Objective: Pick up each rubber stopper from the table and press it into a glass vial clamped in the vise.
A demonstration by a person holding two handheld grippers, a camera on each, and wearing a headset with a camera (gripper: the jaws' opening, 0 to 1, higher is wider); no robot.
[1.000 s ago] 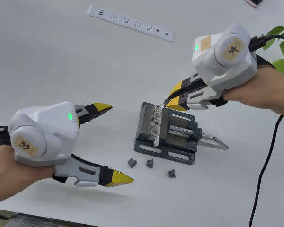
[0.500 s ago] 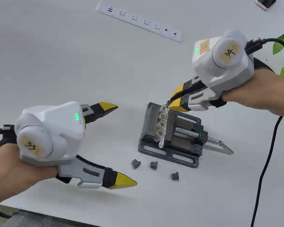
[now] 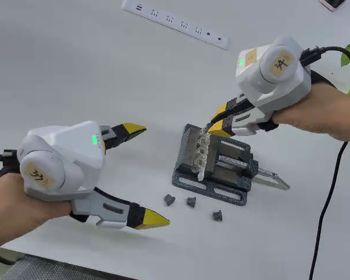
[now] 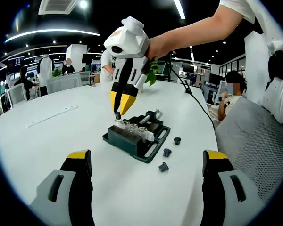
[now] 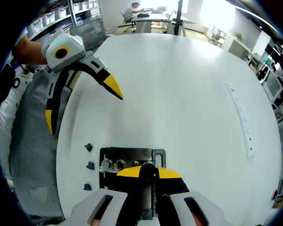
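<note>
The right gripper [image 3: 209, 129] has closed in on the vise [image 3: 217, 185] over the last second. Its yellow tips stood off beside the far end of the vise a moment ago and now hang right over the far vial [image 4: 118, 123] of the row. Its jaws are pressed together on a dark rubber stopper [image 5: 147, 170], pinched at the very tips. In the left gripper view that stopper sits at the vial's mouth, either touching it or just clear of it; the pictures do not settle which. The carry therefore looks finished and the pressing-in about to start, with the stopper not yet seated. The left gripper [image 3: 155, 174] has not shifted in any way that matters: it hovers to the left of the vise, jaws spread wide and holding nothing

Counted, there is one vise, standing near the middle of the white table [image 3: 70, 76]. It clamps a row of glass vials [image 3: 201, 154], four as far as the left gripper view lets them be told apart, and all seem open-topped. There are four stoppers in all: the one in the right gripper and three loose stoppers [image 3: 191, 202] lying on the table just in front of the vise base, near one another but apart. With none seated, the task looks barely begun. One power strip [image 3: 181, 24] lies at the far side of the table
</note>
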